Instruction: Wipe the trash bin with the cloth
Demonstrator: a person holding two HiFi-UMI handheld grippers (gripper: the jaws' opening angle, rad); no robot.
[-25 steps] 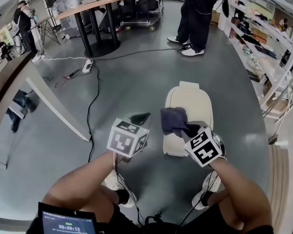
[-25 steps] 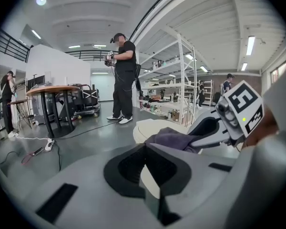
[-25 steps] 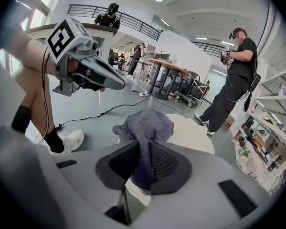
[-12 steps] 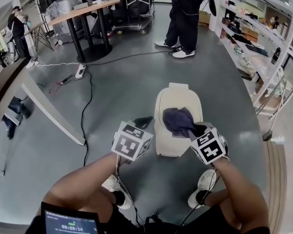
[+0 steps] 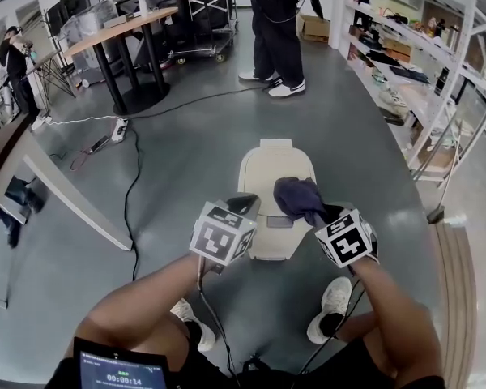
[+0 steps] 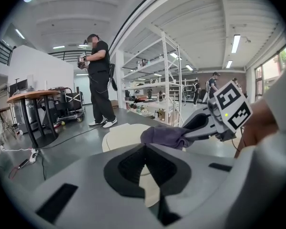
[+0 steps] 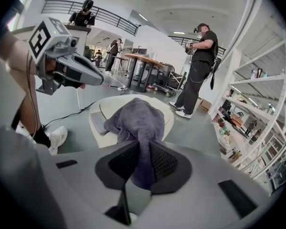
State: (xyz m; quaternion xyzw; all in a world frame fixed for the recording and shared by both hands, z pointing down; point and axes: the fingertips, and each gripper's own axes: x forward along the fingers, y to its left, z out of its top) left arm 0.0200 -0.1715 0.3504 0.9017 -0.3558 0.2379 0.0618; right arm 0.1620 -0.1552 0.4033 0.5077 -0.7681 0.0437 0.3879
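Note:
A cream trash bin (image 5: 269, 171) with a closed lid stands on the grey floor in front of me. My right gripper (image 5: 320, 215) is shut on a dark purple-grey cloth (image 5: 298, 194) that hangs over the bin's near right part; the cloth (image 7: 136, 119) runs back between the jaws above the lid (image 7: 116, 105). My left gripper (image 5: 241, 205) hovers at the bin's near left edge with its jaws shut and nothing in them. In the left gripper view the bin (image 6: 123, 133) lies ahead, and the cloth (image 6: 163, 136) and the right gripper (image 6: 189, 129) show to the right.
A person in black (image 5: 275, 23) stands beyond the bin. White shelving (image 5: 425, 63) lines the right side. A round table (image 5: 121, 43) and carts stand at the back left. A black cable (image 5: 131, 193) runs across the floor on the left. My shoes (image 5: 332, 302) are near the bin.
The view has shifted so the bin sits closer under both grippers. The right gripper with the cloth now reaches further over the lid; the left gripper has come up to the bin's near left edge.

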